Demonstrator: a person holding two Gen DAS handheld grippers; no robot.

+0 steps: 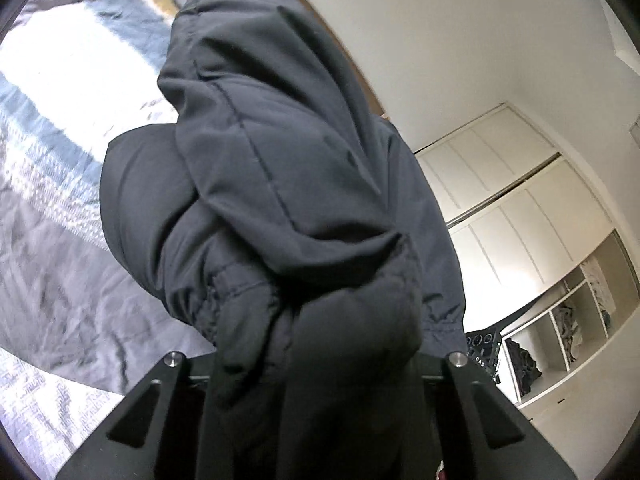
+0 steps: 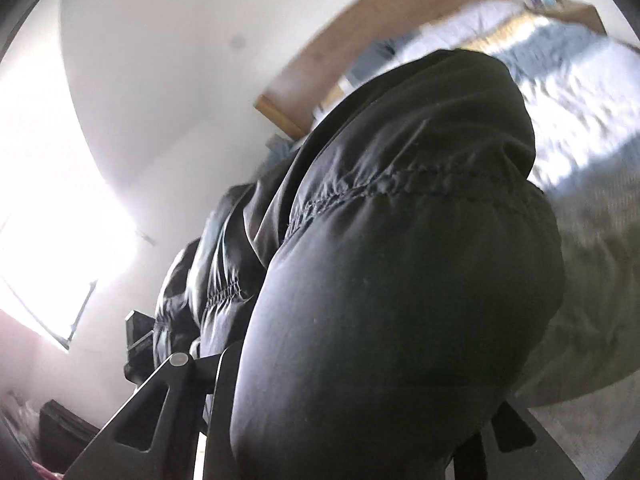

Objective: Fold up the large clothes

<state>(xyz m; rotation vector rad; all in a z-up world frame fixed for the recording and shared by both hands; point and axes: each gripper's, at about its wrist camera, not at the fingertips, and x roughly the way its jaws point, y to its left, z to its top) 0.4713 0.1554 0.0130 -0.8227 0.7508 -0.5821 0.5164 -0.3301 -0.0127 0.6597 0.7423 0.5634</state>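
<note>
Dark padded jacket [image 1: 280, 184] is hanging bunched up off the bed [image 1: 60, 208], filling most of both wrist views. Left gripper [image 1: 316, 364] is clamping a thick wad of it, fabric spilling out between and over the fingers. Right gripper [image 2: 352, 364] is doing the same on a puffy section with a gathered seam [image 2: 400, 188]; its fingertips are buried under cloth, so the grip is probably on a hem, hard to say. Patterned bedspread is lying below and behind the jacket. White wardrobe [image 1: 508, 200] with open cubbies is showing past the left side, wooden headboard [image 2: 360, 40] and bright window [image 2: 52, 216] on the right.
</note>
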